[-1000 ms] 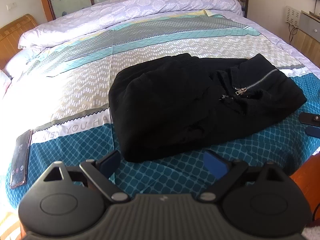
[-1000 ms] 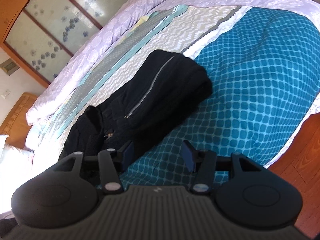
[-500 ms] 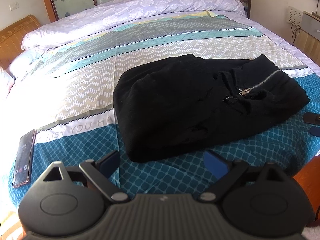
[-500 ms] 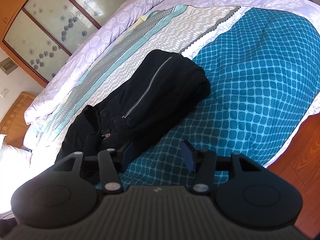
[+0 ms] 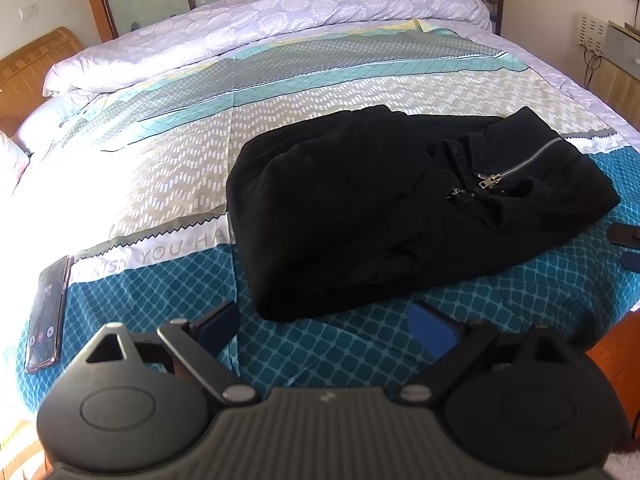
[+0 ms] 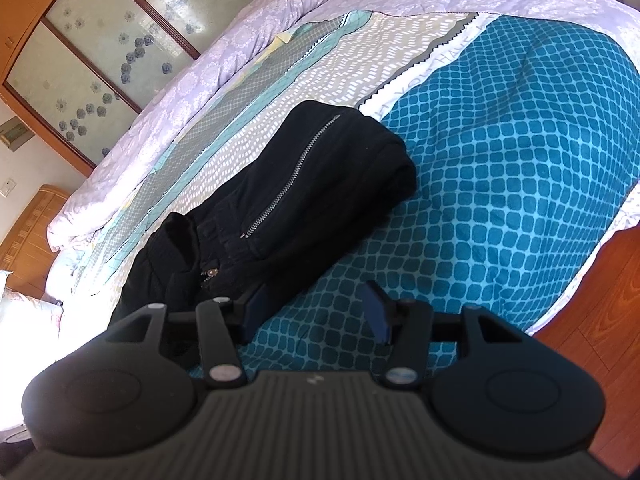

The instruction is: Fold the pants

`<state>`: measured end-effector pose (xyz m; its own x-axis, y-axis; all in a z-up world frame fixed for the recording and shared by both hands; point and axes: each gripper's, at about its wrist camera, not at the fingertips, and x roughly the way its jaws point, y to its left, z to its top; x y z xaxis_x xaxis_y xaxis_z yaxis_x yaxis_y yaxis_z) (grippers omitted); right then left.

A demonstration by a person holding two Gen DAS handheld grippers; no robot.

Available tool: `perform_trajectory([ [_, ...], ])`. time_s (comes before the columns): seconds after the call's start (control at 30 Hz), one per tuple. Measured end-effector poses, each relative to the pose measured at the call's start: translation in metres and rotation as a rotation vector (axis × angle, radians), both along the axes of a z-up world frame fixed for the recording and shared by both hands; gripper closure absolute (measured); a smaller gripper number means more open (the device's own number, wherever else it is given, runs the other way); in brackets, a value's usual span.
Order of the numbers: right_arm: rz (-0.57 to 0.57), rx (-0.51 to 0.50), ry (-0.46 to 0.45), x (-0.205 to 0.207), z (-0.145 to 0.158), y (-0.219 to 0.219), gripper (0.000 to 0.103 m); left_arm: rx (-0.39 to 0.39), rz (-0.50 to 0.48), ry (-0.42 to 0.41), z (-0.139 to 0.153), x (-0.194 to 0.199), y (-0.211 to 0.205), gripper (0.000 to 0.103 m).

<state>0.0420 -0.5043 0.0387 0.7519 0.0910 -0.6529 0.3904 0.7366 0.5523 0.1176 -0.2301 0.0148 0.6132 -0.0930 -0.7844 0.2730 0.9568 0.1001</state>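
Black pants [image 5: 400, 204] lie folded in a bundle on the patterned bed cover, a silver zipper [image 5: 520, 164] showing on the right part. They also show in the right wrist view [image 6: 280, 200]. My left gripper [image 5: 326, 330] is open and empty, hovering just short of the bundle's near edge. My right gripper [image 6: 316, 312] is open and empty over the teal cover, its left finger close to the pants' near side. The right gripper's tips show at the far right of the left wrist view [image 5: 628, 244].
A phone [image 5: 46, 312] lies on the cover at the near left. A rolled lilac duvet [image 5: 260, 20] lines the headboard side. The bed's edge and wooden floor [image 6: 580, 380] are at the right. A cabinet [image 5: 616, 64] stands by the far right wall.
Both grippers have drawn back slightly from the pants and stay open. The pants have not moved.
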Motion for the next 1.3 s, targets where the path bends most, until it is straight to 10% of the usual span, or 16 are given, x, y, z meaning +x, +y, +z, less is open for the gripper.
perform_trajectory([
  [0.73,0.116,-0.234,-0.072,0.02,0.039,0.103,0.05,-0.199,0.011,-0.141,-0.006,0.008,0.08,0.008],
  [1.3,0.006,-0.349,0.156,0.053,0.011,0.136,0.049,-0.282,0.023,-0.157,-0.042,0.016,0.114,0.008],
])
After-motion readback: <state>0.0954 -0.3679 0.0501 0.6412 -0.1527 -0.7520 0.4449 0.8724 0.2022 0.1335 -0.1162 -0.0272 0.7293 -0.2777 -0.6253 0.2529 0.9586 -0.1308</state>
